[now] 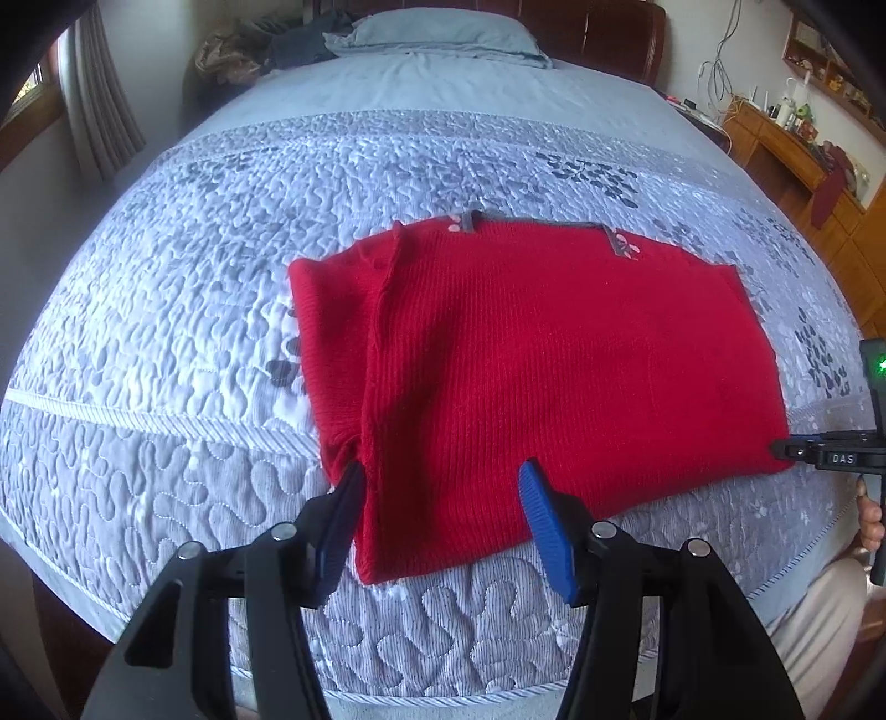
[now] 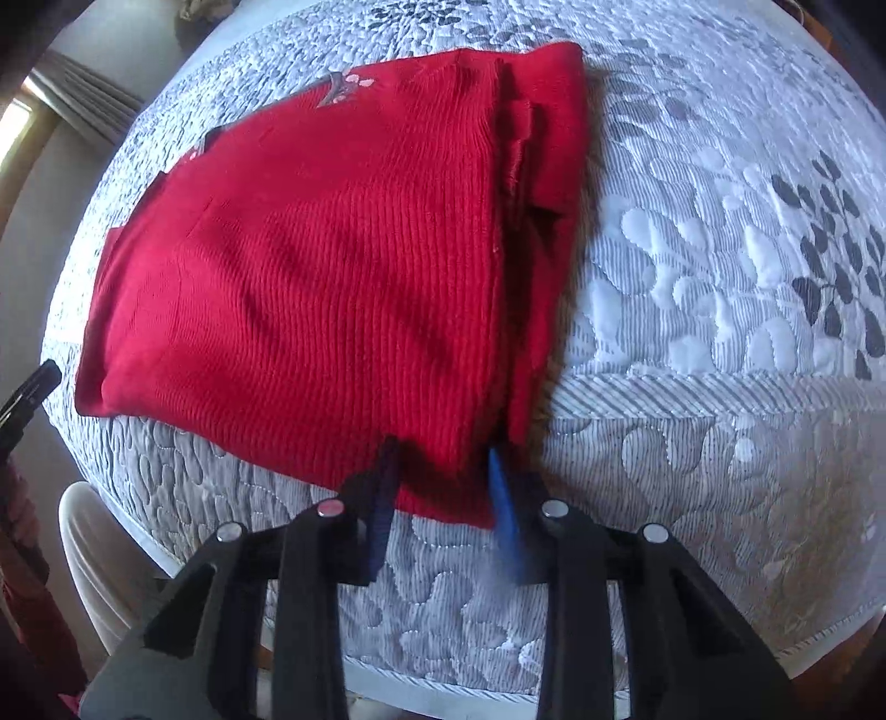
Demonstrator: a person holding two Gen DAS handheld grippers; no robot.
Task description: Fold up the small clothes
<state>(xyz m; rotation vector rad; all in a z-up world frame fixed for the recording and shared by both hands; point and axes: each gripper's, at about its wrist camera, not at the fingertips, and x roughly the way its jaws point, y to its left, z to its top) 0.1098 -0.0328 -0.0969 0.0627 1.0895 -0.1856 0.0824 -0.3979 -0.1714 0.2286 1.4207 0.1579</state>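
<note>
Red knit sweater (image 1: 526, 354) lies folded flat on the bed's quilted grey-blue cover (image 1: 194, 310), near the front edge, w/ a narrower folded strip showing along each side. Grey collar trim w/ small pink marks (image 1: 470, 220) sits at the far edge of it.

My left gripper (image 1: 443, 482) hangs over the sweater's near left corner, fingers spread wide. One black finger (image 1: 343, 504) sits at the outer fold, the blue-padded one (image 1: 545, 526) over the knit; fabric is between them but neither pad presses on it.

My right gripper (image 2: 443, 459) is at the near right corner, fingers (image 2: 501, 487) partly spread. The corner of the folded edge lies between them; pads don't look pressed on it, though that blue finger is blurred.

From the left cam I see the other tool's black body (image 1: 830, 457) at the sweater's right corner, w/ my hand (image 1: 869, 520) behind it.

Pillow (image 1: 443, 33) and a heap of dark clothes (image 1: 299, 39) sit at the head of the bed; wooden shelving (image 1: 797, 149) stands along the right wall.
</note>
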